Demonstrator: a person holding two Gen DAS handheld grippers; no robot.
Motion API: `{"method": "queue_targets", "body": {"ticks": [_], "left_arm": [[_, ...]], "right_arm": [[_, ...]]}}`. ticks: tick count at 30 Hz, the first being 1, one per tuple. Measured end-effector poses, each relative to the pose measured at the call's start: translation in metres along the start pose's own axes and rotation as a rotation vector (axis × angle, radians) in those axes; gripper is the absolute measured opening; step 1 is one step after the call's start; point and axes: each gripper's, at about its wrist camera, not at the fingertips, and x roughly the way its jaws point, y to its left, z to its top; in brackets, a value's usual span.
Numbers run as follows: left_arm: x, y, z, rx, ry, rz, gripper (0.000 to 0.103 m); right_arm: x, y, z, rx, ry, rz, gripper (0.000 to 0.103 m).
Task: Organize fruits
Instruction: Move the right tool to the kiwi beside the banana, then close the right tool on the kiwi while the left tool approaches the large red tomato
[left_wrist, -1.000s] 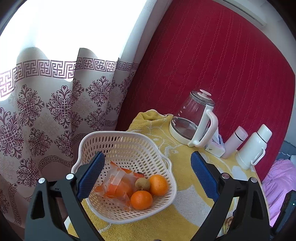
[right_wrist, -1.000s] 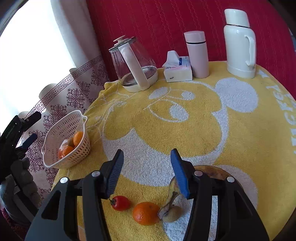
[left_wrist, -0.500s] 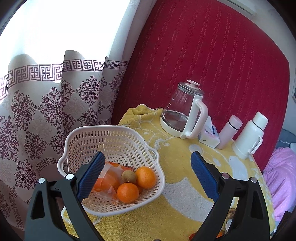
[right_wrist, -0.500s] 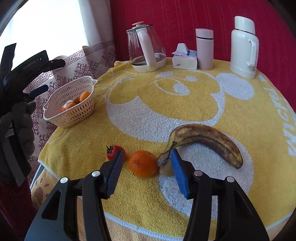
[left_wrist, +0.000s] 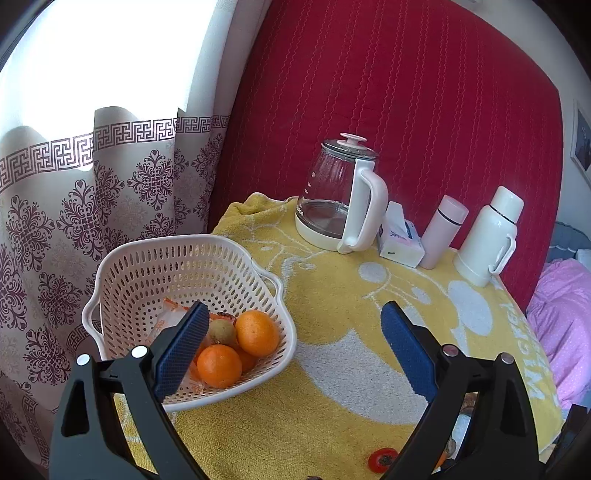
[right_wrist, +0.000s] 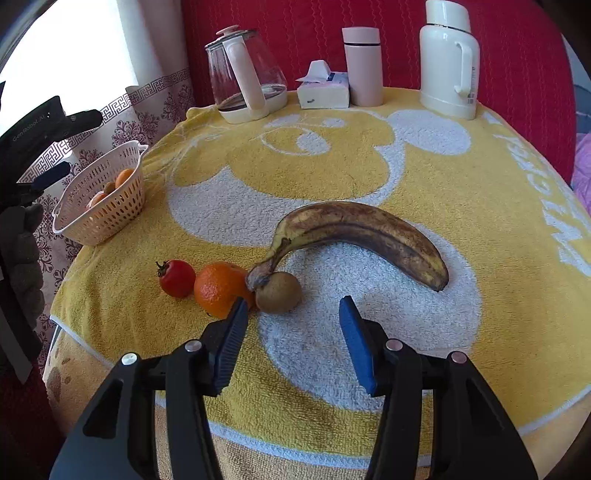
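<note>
My right gripper (right_wrist: 291, 328) hangs spread and empty just near of the kiwi (right_wrist: 278, 291), which touches the banana (right_wrist: 354, 232) stem and sits beside an orange (right_wrist: 218, 288), so closing carelessly could knock them rolling; my left gripper (left_wrist: 291, 350), also spread, waits by the basket (left_wrist: 284, 332) far left.

Back edge of the table: glass kettle (right_wrist: 245, 75), tissue box (right_wrist: 323, 90), pink flask (right_wrist: 363, 66), white thermos (right_wrist: 448, 61) in a row on the yellow towel (right_wrist: 369, 162). Patterned curtain (left_wrist: 92, 192) left, red panel (left_wrist: 388, 92) behind.
</note>
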Motion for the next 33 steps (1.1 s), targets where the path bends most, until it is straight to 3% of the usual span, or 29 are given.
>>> {"method": "queue_targets", "body": {"ticks": [8, 17, 26, 33], "left_arm": [[0.002, -0.013, -0.006, 0.043, 0.013, -0.016, 0.095], [0.004, -0.016, -0.008, 0.064, 0.023, -0.021, 0.095], [0.003, -0.027, -0.027, 0.137, 0.063, -0.044, 0.095], [0.003, -0.053, -0.066, 0.273, 0.137, -0.102, 0.095]], "right_arm": [[0.011, 0.010, 0.006, -0.031, 0.018, 0.002, 0.051], [0.019, 0.014, 0.009, -0.040, 0.042, 0.007, 0.030], [0.002, 0.005, -0.003, -0.052, 0.011, -0.010, 0.030], [0.003, -0.007, -0.004, -0.013, 0.016, 0.024, 0.030]]}}
